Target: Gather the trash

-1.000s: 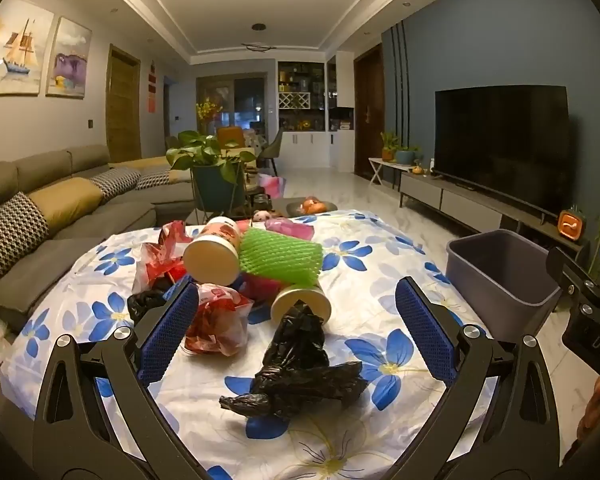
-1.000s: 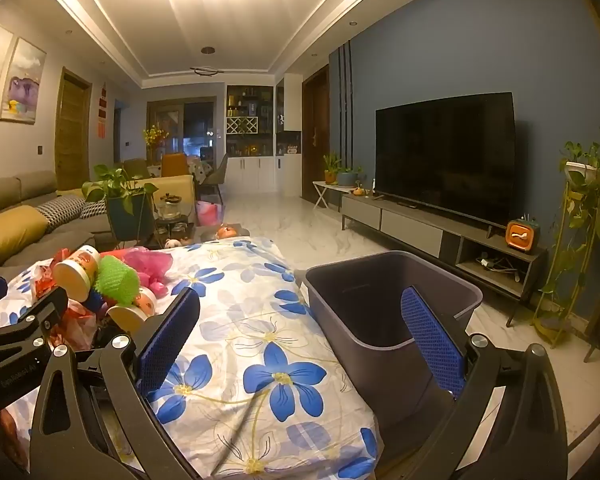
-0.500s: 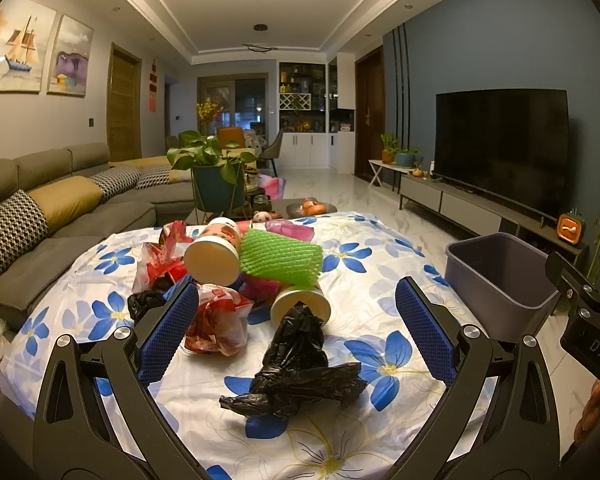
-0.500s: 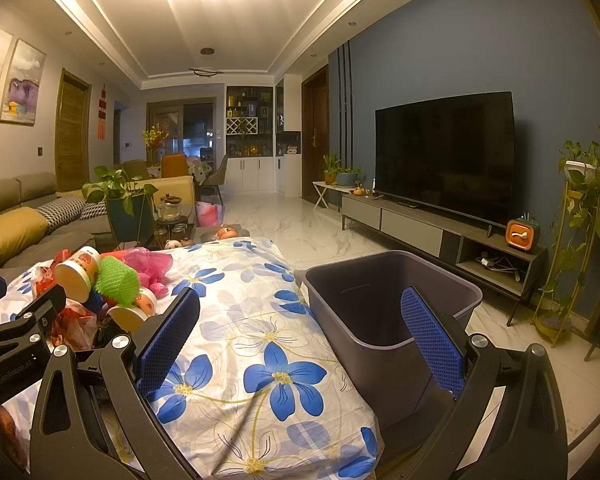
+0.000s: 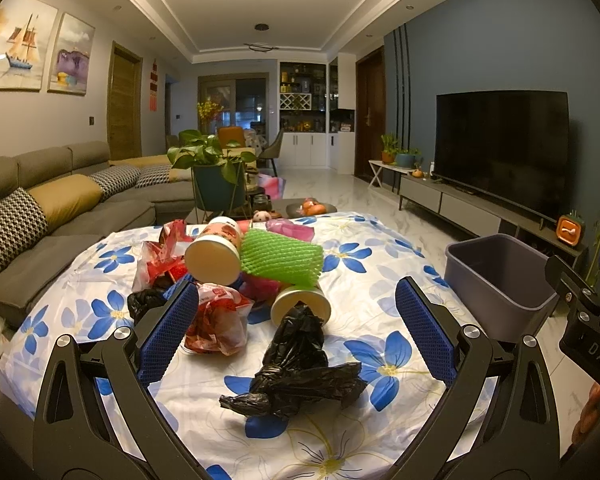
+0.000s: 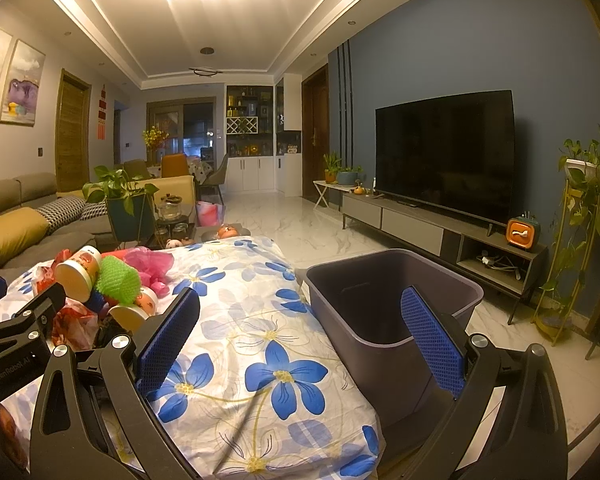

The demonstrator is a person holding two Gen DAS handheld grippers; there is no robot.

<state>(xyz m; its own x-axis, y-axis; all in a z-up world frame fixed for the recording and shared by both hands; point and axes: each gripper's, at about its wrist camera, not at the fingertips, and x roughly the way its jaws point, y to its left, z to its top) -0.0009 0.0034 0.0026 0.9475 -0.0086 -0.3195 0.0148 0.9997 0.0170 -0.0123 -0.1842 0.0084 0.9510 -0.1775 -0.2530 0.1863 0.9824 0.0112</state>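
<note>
While the trash lies heaped on the flowered cloth (image 5: pixel 352 264) that covers the surface, both grippers hang above it with nothing between their blue pads. Nearest the left gripper (image 5: pixel 296 336) is a crumpled black plastic bag (image 5: pixel 300 364), lying on the cloth between the spread jaws and touching neither pad. Just behind it a paper cup (image 5: pixel 300 306) lies on its side, mouth toward the camera, with the bag's upper end against its rim. Left of that cup sits a red and white wrapper (image 5: pixel 218 320), and a second black bag (image 5: pixel 146 302) is partly hidden behind the left pad. Above these a larger paper cup (image 5: pixel 214 250) lies tipped, touching a green foam net sleeve (image 5: pixel 280 256); red plastic packaging (image 5: pixel 160 256) is bunched to its left, and something pink (image 5: pixel 290 228), perhaps a bag, lies behind the sleeve.

Beside the surface on its right stands a grey plastic bin (image 6: pixel 384 300), and nothing can be seen inside it. The right gripper (image 6: pixel 300 336) has its jaws spread wide, one pad over the cloth and the other in front of the bin's near wall. From the right wrist view the pile shows at far left, well apart from the bin.

Beyond are a grey sofa (image 5: pixel 60 200), a potted plant (image 5: pixel 216 168) and a dark television (image 6: pixel 446 154) on a low cabinet.
</note>
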